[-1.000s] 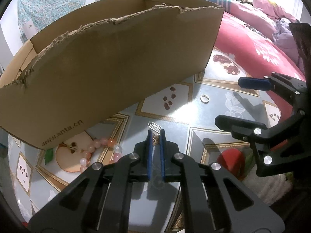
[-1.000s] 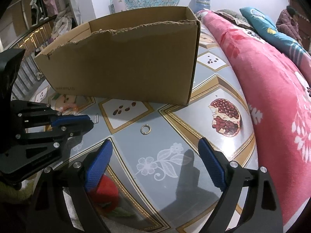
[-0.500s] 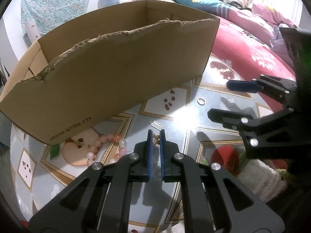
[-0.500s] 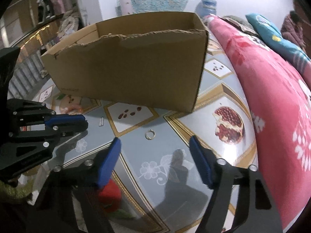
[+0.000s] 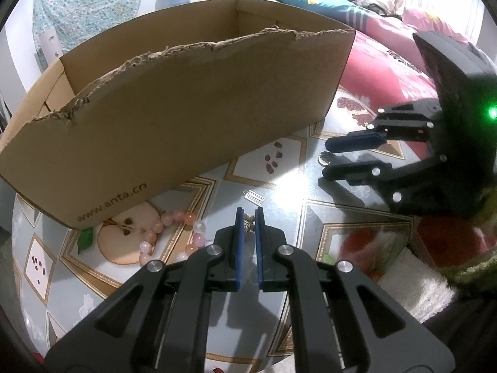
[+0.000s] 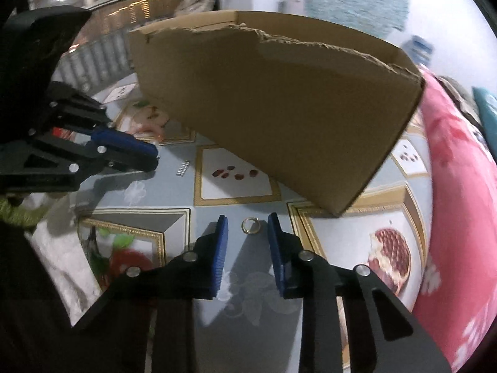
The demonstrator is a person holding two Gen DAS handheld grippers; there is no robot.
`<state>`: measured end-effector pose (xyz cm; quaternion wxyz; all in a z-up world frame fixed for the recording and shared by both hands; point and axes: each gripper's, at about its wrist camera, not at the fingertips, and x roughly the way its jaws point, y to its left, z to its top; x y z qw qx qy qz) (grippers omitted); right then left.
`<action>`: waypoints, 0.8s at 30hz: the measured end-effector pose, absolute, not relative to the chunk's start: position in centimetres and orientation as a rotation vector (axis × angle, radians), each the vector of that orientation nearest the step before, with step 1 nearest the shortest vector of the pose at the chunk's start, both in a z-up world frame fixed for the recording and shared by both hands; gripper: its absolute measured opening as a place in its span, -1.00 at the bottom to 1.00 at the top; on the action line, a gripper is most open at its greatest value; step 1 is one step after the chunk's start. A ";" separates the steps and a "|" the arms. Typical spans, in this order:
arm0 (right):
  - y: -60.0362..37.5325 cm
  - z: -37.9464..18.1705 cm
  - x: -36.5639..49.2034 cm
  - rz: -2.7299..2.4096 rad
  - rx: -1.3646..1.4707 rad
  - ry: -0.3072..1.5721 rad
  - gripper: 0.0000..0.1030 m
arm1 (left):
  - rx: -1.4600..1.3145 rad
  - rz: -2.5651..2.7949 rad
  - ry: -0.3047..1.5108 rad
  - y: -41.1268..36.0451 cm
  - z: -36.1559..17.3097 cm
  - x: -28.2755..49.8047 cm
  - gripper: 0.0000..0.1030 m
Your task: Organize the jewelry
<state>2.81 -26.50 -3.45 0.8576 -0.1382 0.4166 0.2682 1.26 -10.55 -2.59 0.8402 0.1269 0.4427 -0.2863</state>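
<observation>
My left gripper (image 5: pixel 247 217) is shut on a small gold butterfly-shaped charm (image 5: pixel 248 221), held above the table. A silver comb-shaped clip (image 5: pixel 254 196) lies on the table just beyond it, also seen in the right wrist view (image 6: pixel 182 168). A pink bead bracelet (image 5: pixel 169 233) lies left of the left gripper by the open cardboard box (image 5: pixel 186 108). My right gripper (image 6: pixel 248 228) is open, its blue pads either side of a small ring (image 6: pixel 250 225) on the table. The ring also shows in the left wrist view (image 5: pixel 325 159).
The cardboard box (image 6: pixel 279 118) stands behind the jewelry. A pink quilt (image 6: pixel 459 202) borders the table on the right. The left gripper body (image 6: pixel 77 152) sits at the left of the right wrist view. A white cloth (image 5: pixel 413 283) lies at the near right edge.
My right gripper has dropped and swung left, narrowing around the ring. My left gripper has lifted and pulled back slightly with the charm; the comb clip stays on the table.
</observation>
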 end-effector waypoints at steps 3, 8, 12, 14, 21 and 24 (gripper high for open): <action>-26.8 -3.3 3.3 0.631 -0.319 0.880 -0.56 | 0.271 -0.604 0.939 -10.6 -2.6 1.4 -0.89; -27.8 -3.2 4.1 0.725 -0.297 0.901 -0.76 | 0.277 -0.604 0.942 -10.8 -2.7 1.7 -0.89; -28.7 -3.0 4.6 0.746 -0.261 0.918 -0.78 | 0.279 -0.603 0.945 -10.9 -2.7 1.9 -0.89; -28.8 -2.9 4.5 0.741 -0.259 0.917 -0.79 | 0.277 -0.604 0.944 -10.9 -2.7 1.9 -0.89; -28.8 -2.5 4.0 0.705 -0.250 0.918 -0.94 | 0.277 -0.610 0.934 -11.0 -2.6 1.9 -0.89; -28.5 -2.6 3.8 0.692 -0.244 0.922 -0.94 | 0.276 -0.613 0.925 -10.8 -2.4 1.6 -0.89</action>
